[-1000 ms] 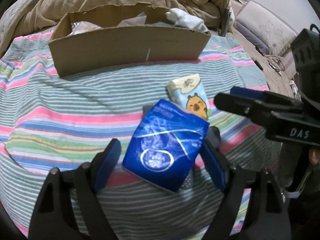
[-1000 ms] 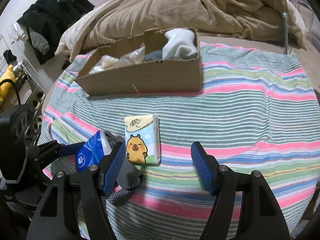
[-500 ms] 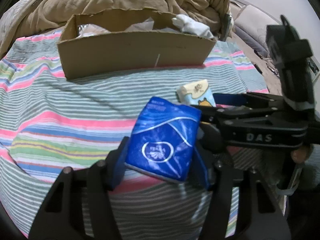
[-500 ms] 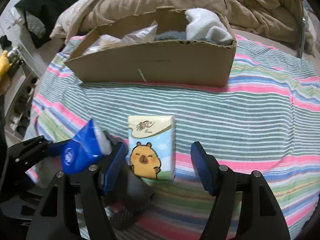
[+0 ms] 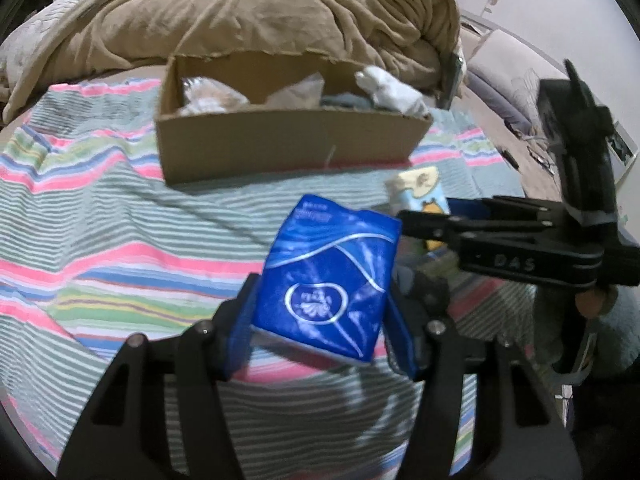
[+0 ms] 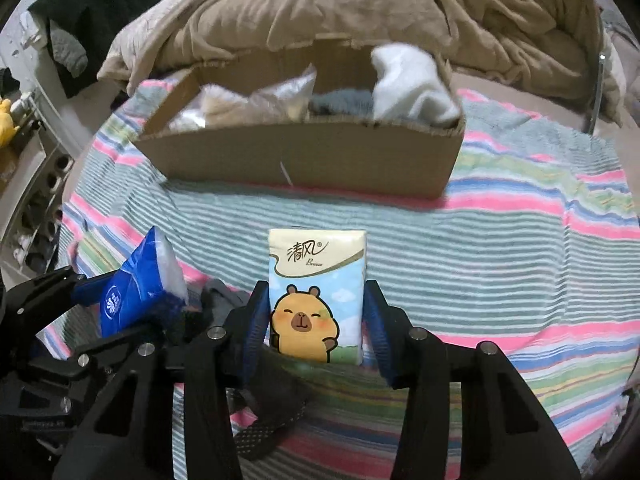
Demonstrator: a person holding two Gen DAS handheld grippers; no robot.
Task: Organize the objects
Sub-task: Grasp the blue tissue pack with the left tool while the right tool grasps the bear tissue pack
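A bed is covered by a striped blanket [image 6: 520, 248] in pink, green, blue and white bands, with a rumpled tan duvet [image 6: 360, 4] heaped at its far end. Dark clothes [image 6: 100, 12] hang against a pale wall on the left. In the left wrist view, a light cushioned sofa [image 5: 504, 76] stands beside the bed under dim indoor light.

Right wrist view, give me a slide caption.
Right gripper jaws bracket capybara tissue pack before the cardboard box.
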